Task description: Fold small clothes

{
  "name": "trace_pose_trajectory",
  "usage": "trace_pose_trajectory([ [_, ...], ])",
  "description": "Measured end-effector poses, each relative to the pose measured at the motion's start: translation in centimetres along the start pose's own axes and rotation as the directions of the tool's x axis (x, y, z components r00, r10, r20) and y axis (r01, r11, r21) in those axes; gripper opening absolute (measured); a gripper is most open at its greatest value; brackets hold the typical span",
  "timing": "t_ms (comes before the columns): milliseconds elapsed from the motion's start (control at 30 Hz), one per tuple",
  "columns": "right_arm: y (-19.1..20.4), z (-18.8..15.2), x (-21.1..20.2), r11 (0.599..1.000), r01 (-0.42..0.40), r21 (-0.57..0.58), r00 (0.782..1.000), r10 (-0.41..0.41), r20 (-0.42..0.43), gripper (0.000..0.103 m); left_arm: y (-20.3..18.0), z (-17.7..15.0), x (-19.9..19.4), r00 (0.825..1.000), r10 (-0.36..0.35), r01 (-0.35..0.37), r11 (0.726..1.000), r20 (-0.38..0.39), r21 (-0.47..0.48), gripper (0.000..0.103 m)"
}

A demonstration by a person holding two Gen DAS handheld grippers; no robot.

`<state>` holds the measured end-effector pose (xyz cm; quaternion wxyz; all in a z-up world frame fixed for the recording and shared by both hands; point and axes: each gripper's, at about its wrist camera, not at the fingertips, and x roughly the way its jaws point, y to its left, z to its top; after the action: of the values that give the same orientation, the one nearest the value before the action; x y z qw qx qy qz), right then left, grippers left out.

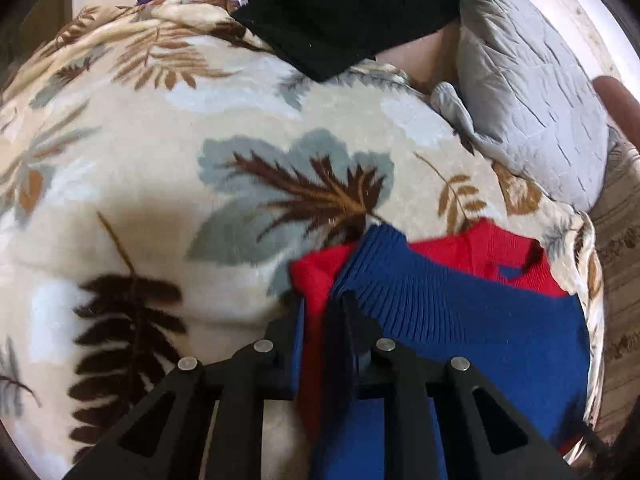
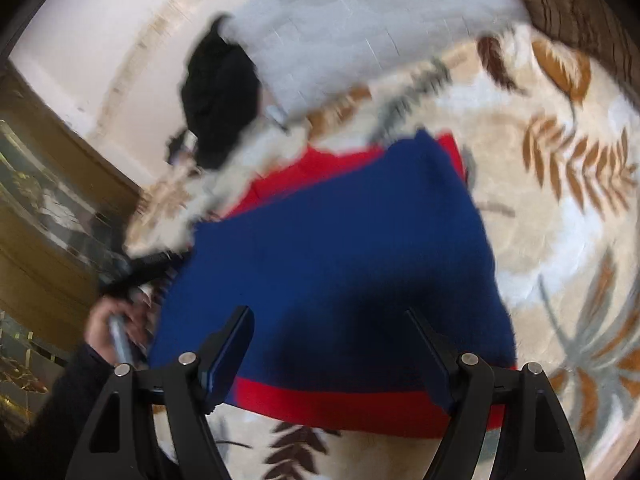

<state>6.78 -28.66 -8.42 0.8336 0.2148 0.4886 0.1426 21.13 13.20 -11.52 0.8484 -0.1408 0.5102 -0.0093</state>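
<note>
Left gripper point(image 1: 320, 312) pinches a fold of the red-and-blue sweater point(image 1: 460, 316) lying on the leaf-print blanket point(image 1: 160, 152), right gripper point(image 2: 330, 332) spread wide above it; the thin pinch may slip, though blur obscures layering.

Blue-and-red ribbed knit sweater point(image 1: 460, 312): matt wool-like cloth. Cream leaf-print fleece blanket point(image 1: 160, 160): fuzzy pile. Grey quilted pillow point(image 1: 532, 92): stitched, slight sheen. Black plastic left tool point(image 1: 320, 320): matt, shiny metal pins.
</note>
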Motion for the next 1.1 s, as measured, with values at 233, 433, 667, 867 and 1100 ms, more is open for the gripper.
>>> trace_pose_trajectory([
  [233,-1.1,-3.5,-2.3,0.992,-0.066,0.106,0.997,0.061,0.043,0.079,-3.6,-4.8,-6.8,0.975,0.071,-0.107,0.980,0.208,0.166,0.063],
  [433,-3.3,-8.5,-2.4,0.947,-0.140,0.288,0.990,0.130,0.052,0.080,-4.8,-10.1,-11.8,0.953,0.024,-0.072,0.986,0.302,0.149,0.078],
  [667,-5.6,-6.0,-2.3,0.880,-0.162,0.446,0.981,0.096,0.167,0.080,-8.2,-13.6,-10.3,0.965,0.034,-0.076,0.985,0.259,0.157,0.078],
  [867,-6.5,-5.5,-2.0,0.857,-0.185,0.481,0.971,0.086,0.221,0.080,-11.0,-13.8,-9.7,0.965,0.079,-0.128,0.974,0.250,0.188,0.078],
  [1100,-6.4,-4.7,-2.4,0.877,-0.143,0.458,0.973,0.040,0.228,0.080,-12.6,-13.5,-8.7,0.967,0.124,-0.169,0.967,0.223,0.193,0.078],
])
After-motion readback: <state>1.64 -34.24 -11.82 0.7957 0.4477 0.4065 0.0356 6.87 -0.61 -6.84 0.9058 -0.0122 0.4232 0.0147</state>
